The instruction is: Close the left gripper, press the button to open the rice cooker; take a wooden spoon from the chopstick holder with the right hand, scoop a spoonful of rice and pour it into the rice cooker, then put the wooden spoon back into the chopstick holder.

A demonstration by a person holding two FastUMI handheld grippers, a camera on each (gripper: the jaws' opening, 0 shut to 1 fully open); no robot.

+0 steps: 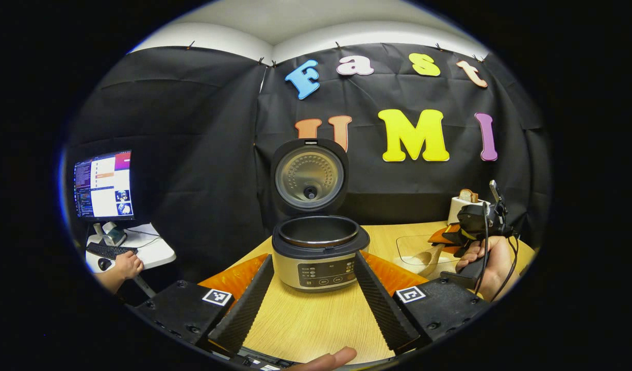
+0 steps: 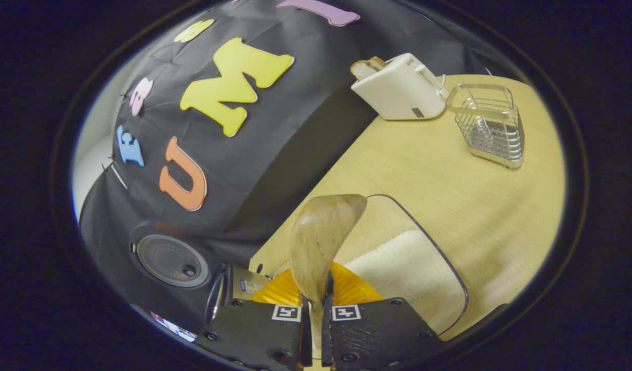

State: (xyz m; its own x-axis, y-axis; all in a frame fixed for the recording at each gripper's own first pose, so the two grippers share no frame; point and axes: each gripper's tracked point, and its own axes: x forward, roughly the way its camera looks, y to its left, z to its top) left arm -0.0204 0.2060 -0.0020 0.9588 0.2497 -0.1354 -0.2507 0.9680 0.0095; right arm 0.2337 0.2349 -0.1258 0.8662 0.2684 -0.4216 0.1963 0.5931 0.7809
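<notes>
Here, the right gripper (image 2: 316,304) clamps the wooden spoon (image 2: 321,237), bowl forward over the rice (image 2: 409,273); the left gripper (image 1: 311,288) gapes before the open rice cooker (image 1: 318,247).

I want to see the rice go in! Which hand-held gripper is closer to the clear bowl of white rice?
Right. The right hand-held gripper, clamping the wooden spoon, hovers at the clear bowl of white rice. The left hand-held gripper faces the open silver rice cooker, farther away.
</notes>
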